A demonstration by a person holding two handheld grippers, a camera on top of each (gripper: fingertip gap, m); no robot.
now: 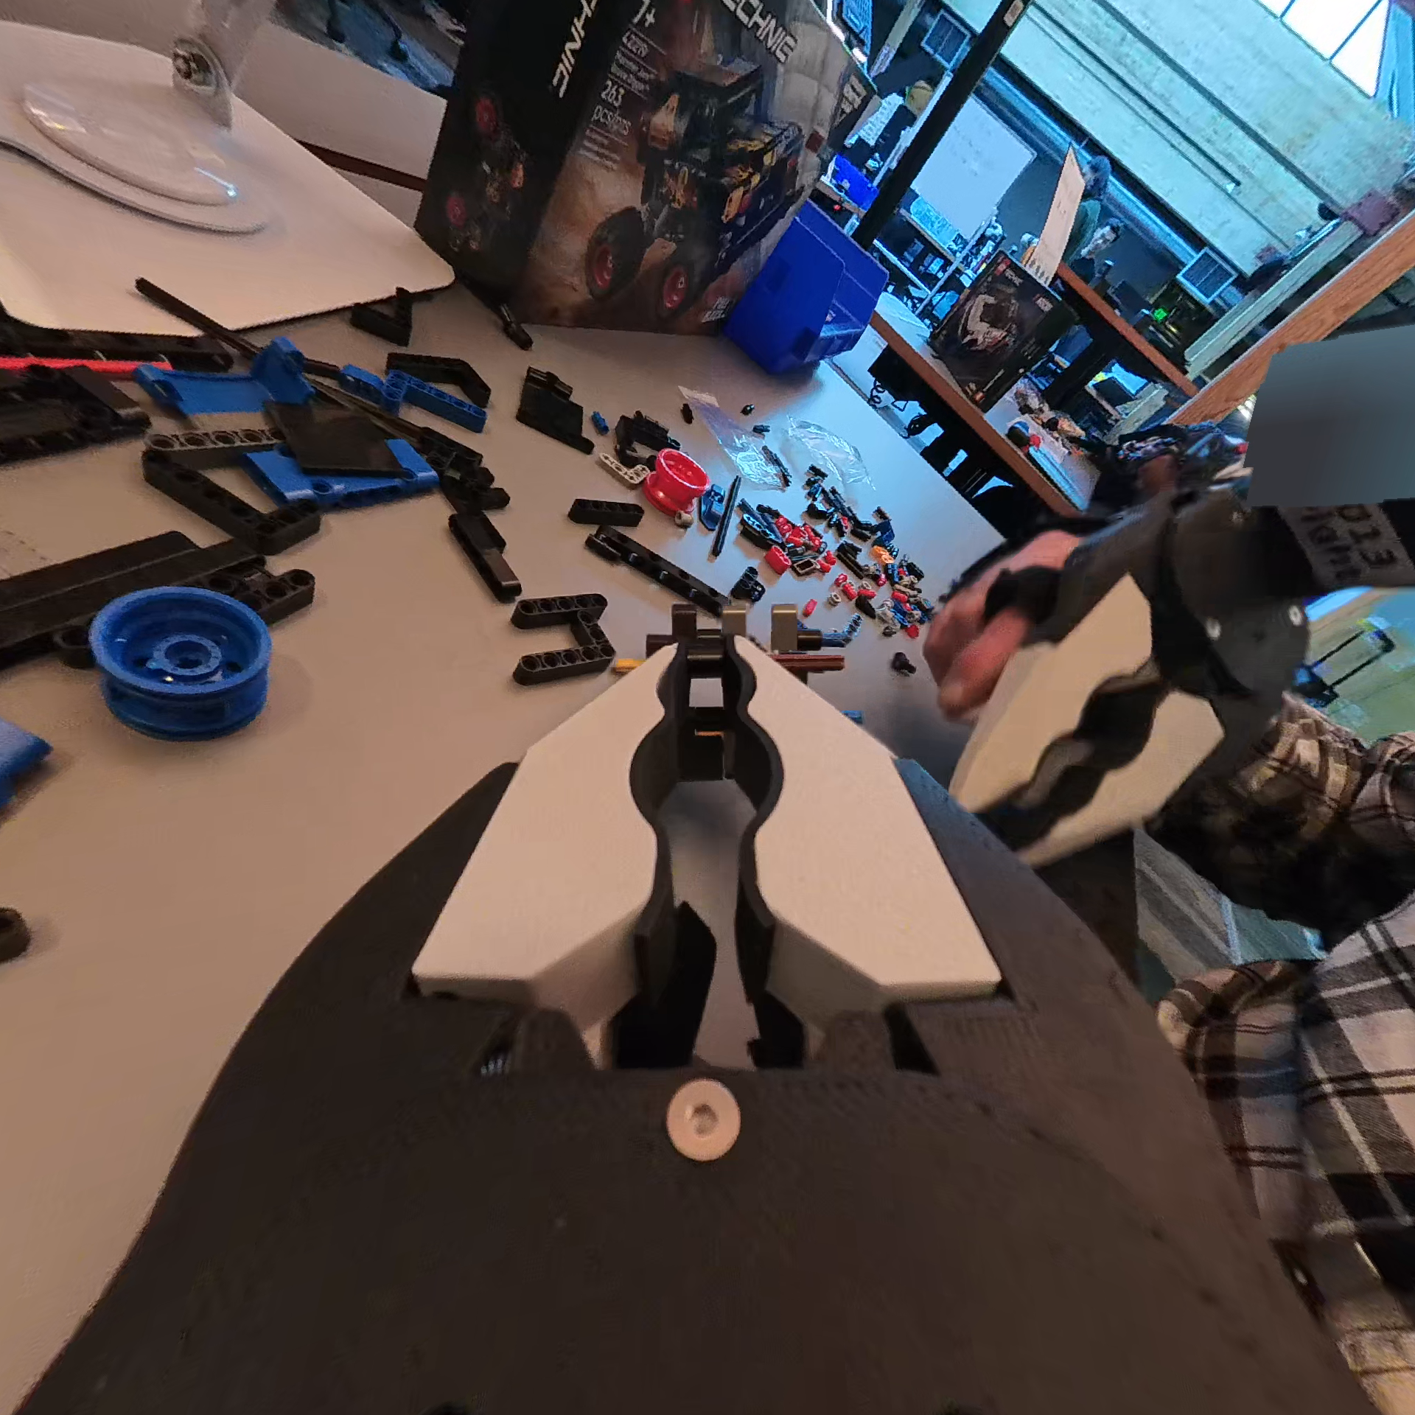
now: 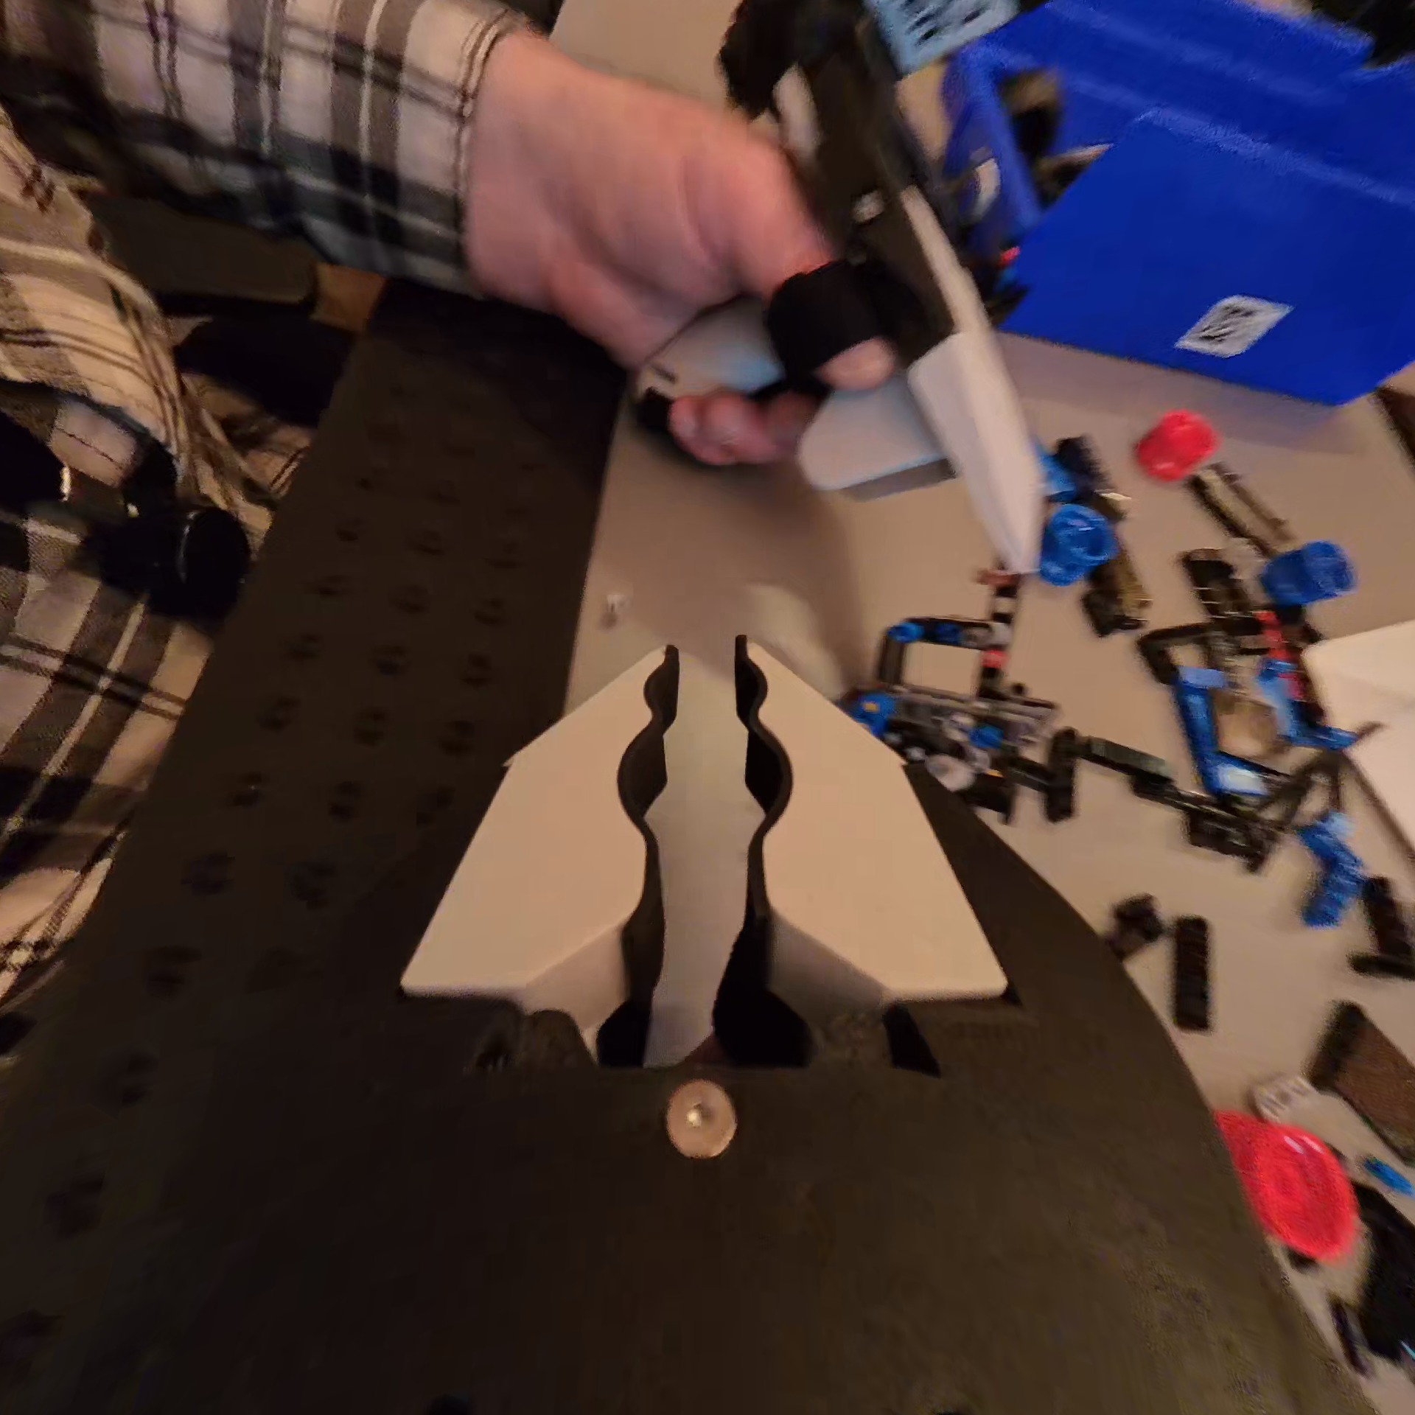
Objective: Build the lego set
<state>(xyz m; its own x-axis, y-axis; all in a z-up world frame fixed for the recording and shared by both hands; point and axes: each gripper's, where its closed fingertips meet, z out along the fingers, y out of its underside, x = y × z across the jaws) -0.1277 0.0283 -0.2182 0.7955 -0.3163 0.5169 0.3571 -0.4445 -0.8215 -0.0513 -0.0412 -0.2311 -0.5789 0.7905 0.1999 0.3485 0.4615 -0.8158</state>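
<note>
A grey tabletop point(image 1: 398, 766) in a busy workshop carried the whole job, most of it unbuilt. Nearest, the left gripper point(image 1: 706, 651) was clenched on a small black subassembly point(image 1: 700, 689), pinned between its tips with grey and dark connectors poking out just ahead. To its right, close by, the right gripper point(image 2: 706, 658) hung above the tabletop edge, its jaws slightly parted and holding nothing. Left of the left gripper lay a blue wheel hub point(image 1: 180, 662) and loose black beams point(image 1: 563, 635). Farther ahead sat a red wheel hub point(image 1: 674, 478) and a scatter of small pins point(image 1: 834, 551). Farthest stood the set box point(image 1: 635, 161). Judging by so many loose parts, the build looked early, with wheels and frame pieces yet to be joined.
</note>
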